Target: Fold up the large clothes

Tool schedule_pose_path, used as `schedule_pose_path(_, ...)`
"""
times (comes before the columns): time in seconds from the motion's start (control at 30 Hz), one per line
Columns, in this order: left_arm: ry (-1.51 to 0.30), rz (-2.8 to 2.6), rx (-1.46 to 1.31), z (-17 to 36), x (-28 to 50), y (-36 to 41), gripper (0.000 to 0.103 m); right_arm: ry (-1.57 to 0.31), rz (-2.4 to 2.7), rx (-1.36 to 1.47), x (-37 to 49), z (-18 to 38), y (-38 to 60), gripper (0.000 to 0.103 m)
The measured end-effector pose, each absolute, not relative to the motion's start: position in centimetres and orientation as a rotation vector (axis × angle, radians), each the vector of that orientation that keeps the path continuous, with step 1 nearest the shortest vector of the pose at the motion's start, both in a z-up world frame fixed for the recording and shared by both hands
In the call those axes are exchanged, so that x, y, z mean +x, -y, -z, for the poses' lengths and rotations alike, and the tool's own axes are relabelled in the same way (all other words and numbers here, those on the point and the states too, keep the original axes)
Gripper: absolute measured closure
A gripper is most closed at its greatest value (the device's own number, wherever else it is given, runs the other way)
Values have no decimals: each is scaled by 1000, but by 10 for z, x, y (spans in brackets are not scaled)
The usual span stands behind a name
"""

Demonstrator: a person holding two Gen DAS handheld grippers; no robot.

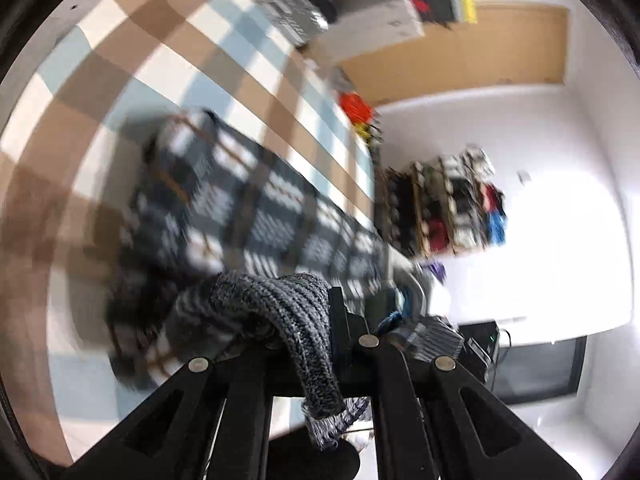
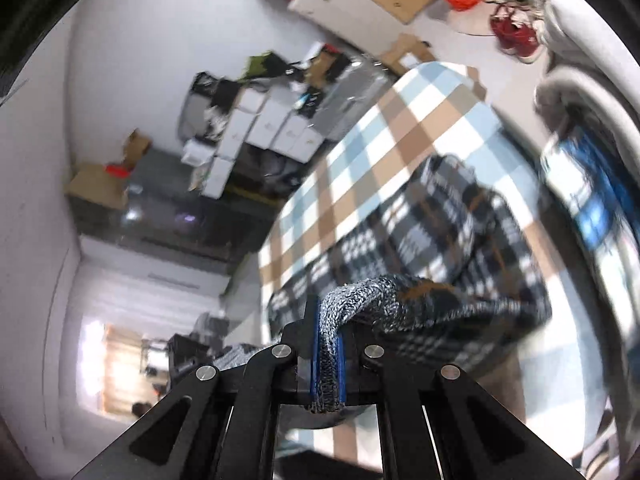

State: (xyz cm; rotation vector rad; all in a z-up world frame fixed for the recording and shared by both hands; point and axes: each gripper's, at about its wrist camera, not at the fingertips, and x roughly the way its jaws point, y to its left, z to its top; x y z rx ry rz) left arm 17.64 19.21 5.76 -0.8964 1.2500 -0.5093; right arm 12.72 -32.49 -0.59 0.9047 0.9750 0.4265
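The sweater [image 1: 256,216] lies across the checked bed [image 1: 132,56], stretching toward 12 o'clock from your tools. Your left tool [image 1: 334,320] and right tool [image 2: 328,344] each are clamped on its knitted hem.

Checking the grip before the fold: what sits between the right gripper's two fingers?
The ribbed knit edge of the plaid garment lies pinched inside the right gripper, shut on it; nothing else shows there. The right wrist view shows this.
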Motion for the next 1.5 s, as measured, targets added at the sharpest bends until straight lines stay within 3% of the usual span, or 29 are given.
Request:
schedule_pose_path(0.4,-1309,448,-937,-18,226,-208,101,-1205,-186,913,229,85,364,97)
schedule_pose_path(0.7,-1283,458,-1092,-1,224,-231,101,-1185,-294,1095,248,121,385,93)
schedule_pose_path(0.77,-1274,444,-1126,1,221,-236,101,-1178,-307,1131,243,122,391,86)
schedule_pose_path(0.83,-1267,437,-1128,-2,218,-240,101,-1153,-297,1099,236,112,392,71)
schedule_pose_path(0.87,-1263,441,-1121,-5,218,-239,95,-1124,-302,1062,230,102,392,64)
schedule_pose_path(0.93,-1252,457,-1081,-15,214,-237,71,-1078,-272,981,225,84,392,31)
schedule_pose_path(0.97,-1236,436,-1065,-21,211,-236,45,-1029,-263,927,219,70,392,28)
schedule_pose_path(1.0,-1214,423,-1048,-27,208,-237,32,-993,-255,876,214,57,392,28)
schedule_pose_path(1.17,-1172,424,-823,-75,197,-223,30,-915,-267,565,201,7,364,15)
schedule_pose_path(1.23,-1183,454,-693,-91,197,-201,24,-913,-277,400,200,-3,338,9)
schedule_pose_path(1.3,-1205,499,-570,-99,200,-176,19,-935,-298,273,203,-3,315,9)
schedule_pose_path(1.5,-1353,599,36,-72,215,-58,19,-1044,-478,-51,212,23,245,9)
